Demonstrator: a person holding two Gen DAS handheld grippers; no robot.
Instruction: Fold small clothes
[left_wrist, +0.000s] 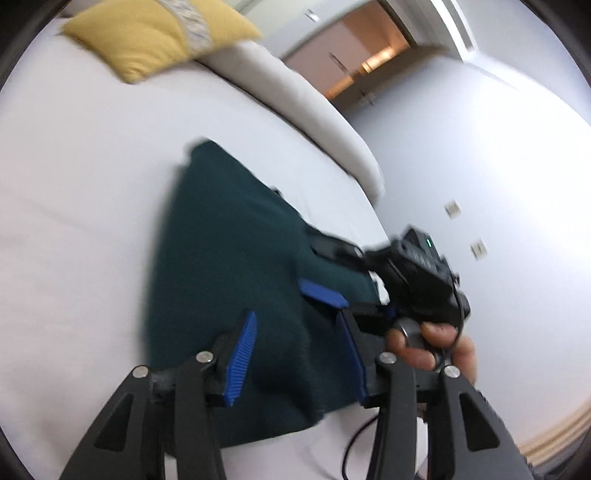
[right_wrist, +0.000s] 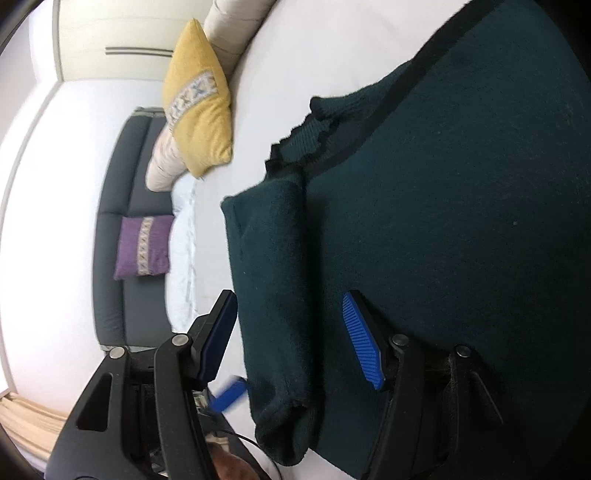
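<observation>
A dark green knit garment (left_wrist: 229, 280) lies on the white bed (left_wrist: 74, 206). It also fills the right wrist view (right_wrist: 443, 206), with a folded sleeve (right_wrist: 273, 280) lying along its left edge and a ribbed collar (right_wrist: 306, 136) above. My left gripper (left_wrist: 299, 354) is open, its blue pads over the garment's near part. My right gripper (right_wrist: 291, 339) is open, its fingers either side of the folded sleeve. The right gripper also shows in the left wrist view (left_wrist: 406, 273), held by a hand at the garment's right edge.
A yellow cushion (left_wrist: 155, 33) lies at the far end of the bed, seen too in the right wrist view (right_wrist: 199, 110). A beige bolster (left_wrist: 306, 110) runs along the bed edge. A purple cushion (right_wrist: 142, 247) leans on a dark headboard (right_wrist: 122, 206). A black cable (left_wrist: 354, 443) hangs near.
</observation>
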